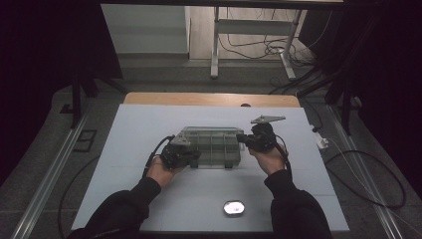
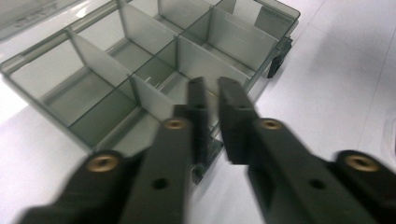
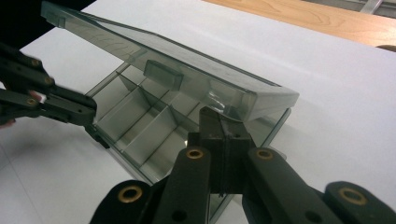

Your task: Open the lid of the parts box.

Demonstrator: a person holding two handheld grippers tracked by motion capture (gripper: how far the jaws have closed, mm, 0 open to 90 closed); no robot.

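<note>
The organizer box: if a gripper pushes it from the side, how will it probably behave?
The box looks like thin, clear plastic with empty compartments, so it is probably light and would slide on the smooth white mat. It sits low and flat, so tipping seems unlikely. The lid stands half open and may swing.

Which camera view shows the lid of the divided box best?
The right gripper view: the lid stands half raised over the compartments, its edge clear. The high view shows it small and dim; the left gripper view catches a corner.
</note>
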